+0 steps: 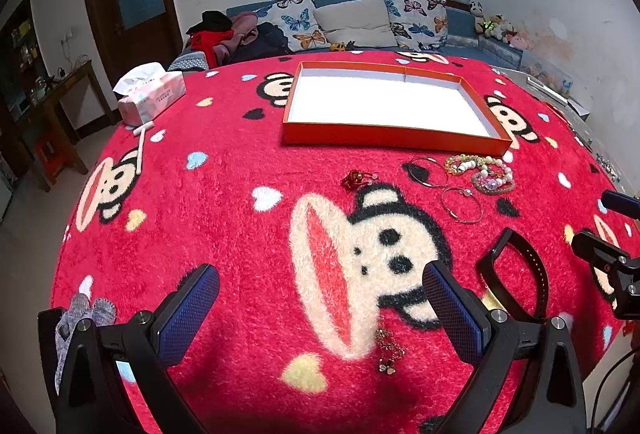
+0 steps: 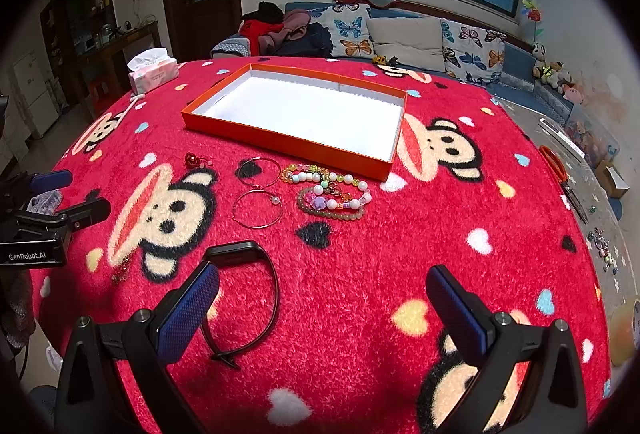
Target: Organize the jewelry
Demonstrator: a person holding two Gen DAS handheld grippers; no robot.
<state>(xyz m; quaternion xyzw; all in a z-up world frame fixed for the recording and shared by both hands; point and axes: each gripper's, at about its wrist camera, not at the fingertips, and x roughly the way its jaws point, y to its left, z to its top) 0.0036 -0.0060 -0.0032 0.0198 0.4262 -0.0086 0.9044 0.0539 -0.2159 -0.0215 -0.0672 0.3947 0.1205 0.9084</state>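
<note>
An orange box (image 1: 396, 139) (image 2: 280, 140) with a white inside lies on the red monkey-print cloth. In front of it sit beaded bracelets (image 1: 486, 172) (image 2: 332, 192), two thin metal bangles (image 1: 460, 204) (image 2: 258, 208), a small red ornament (image 1: 356, 179) (image 2: 194, 159), a black wristband (image 1: 516, 274) (image 2: 248, 298) and a gold trinket (image 1: 387, 350) (image 2: 122, 268). My left gripper (image 1: 320, 310) is open above the cloth, the gold trinket just inside its right finger. My right gripper (image 2: 322, 310) is open too, its left finger over the black wristband.
A tissue pack (image 1: 152, 94) (image 2: 153, 72) stands at the cloth's far left, a white stick (image 1: 140, 150) near it. Scissors (image 2: 560, 170) and small beads (image 2: 602, 246) lie on the bare table at right. A sofa (image 1: 360, 22) with pillows is beyond.
</note>
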